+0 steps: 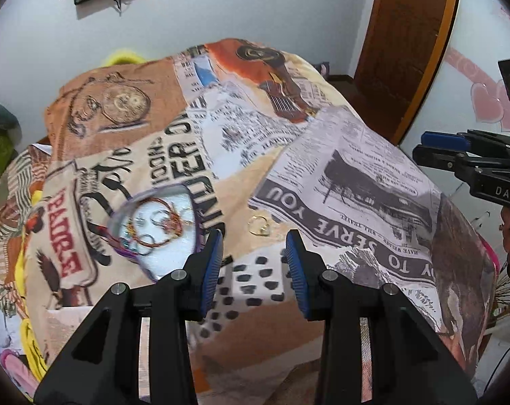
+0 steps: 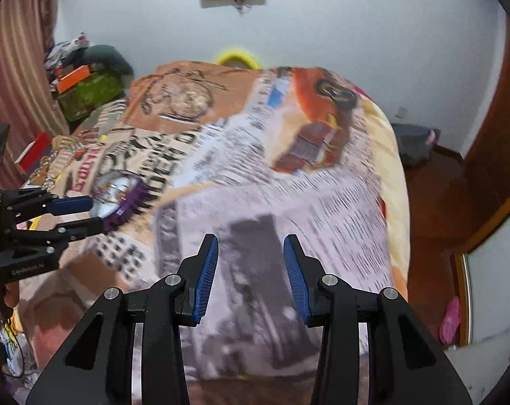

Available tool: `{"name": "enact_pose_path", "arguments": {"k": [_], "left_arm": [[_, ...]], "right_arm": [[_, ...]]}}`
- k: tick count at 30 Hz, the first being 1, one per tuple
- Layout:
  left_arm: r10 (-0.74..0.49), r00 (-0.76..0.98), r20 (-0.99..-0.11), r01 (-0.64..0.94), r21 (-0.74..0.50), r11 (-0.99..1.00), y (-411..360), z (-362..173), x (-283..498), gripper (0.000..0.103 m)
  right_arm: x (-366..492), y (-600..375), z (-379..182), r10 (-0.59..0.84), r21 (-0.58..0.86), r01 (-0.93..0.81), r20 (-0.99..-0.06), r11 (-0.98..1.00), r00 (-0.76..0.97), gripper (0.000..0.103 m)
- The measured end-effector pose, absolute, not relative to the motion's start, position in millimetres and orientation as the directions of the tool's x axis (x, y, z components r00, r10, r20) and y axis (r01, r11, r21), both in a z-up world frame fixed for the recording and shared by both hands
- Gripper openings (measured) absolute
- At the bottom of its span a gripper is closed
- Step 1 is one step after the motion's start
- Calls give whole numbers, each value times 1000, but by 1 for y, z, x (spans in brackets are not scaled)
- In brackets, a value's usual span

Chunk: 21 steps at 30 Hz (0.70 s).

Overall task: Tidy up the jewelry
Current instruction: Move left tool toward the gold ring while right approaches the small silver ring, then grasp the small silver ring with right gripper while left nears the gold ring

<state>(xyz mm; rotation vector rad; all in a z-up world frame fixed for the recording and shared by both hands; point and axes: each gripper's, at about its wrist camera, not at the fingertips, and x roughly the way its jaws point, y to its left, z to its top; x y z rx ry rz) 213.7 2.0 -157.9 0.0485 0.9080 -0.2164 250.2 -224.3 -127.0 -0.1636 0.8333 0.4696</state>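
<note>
A purple-rimmed tray lies on the printed blanket, holding copper-coloured bangles and a few rings. A small gold ring lies loose on the blanket, right of the tray. My left gripper hovers open just short of that ring, nothing between its blue pads. My right gripper is open over the newspaper-print part of the blanket, also with nothing in it. It shows at the right edge of the left wrist view. The right wrist view shows the left gripper beside the tray.
The blanket covers a bed that drops off at the right to a wooden floor. A wooden door stands behind. Boxes and bags pile up at the bed's far left by a striped curtain. The right wrist view is motion-blurred.
</note>
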Motion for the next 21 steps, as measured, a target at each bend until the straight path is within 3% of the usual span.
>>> {"name": "enact_pose_path", "arguments": {"k": [21], "left_arm": [[-186,540,-821,210,-82,974,0,-192,233,38]], "right_arm": [[290,-247,-203,312,91,-425,-815,901,488,37]]}}
